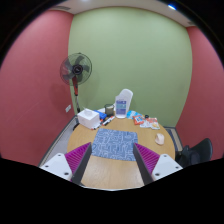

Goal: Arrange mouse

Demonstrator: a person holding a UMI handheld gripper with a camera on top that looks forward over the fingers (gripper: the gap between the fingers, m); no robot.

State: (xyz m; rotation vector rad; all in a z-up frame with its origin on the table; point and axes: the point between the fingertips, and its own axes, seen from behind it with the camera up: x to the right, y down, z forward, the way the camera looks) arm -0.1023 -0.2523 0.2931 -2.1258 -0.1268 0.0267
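Gripper view: held high and back from the tabletop (pixel 105 175), pointing forward and slightly down across it, roughly level. Holding hand not in frame.

Gripper (pixel 112 150) released: jaws spread wide, nothing clamped. Magenta pads (pixel 78 156) flank the near end of a blue patterned mat (pixel 113 145), one at each side, in the air and not touching it.

All places relative to the mat:
- Flat on the tabletop, centred between the jaws and running just ahead of them.
- Beyond it to the left: white box (pixel 88 117).
- Straight beyond it at the far edge: white jug-like appliance (pixel 123 102).
- Beyond it to the right: cluster of small colourful items (pixel 142 119), too small to identify.
- Right of it: small orange item (pixel 158 138).
- Far left beyond it, off the tabletop: standing fan (pixel 75 71) by the red wall.
- Far right, at the tabletop's side: black chair (pixel 196 152).

Mouse: cannot pick it out. Nothing mouse-shaped visible on the mat or between the jaws. If among the small items right of the mat, cannot tell which, and well apart from the jaws either way.
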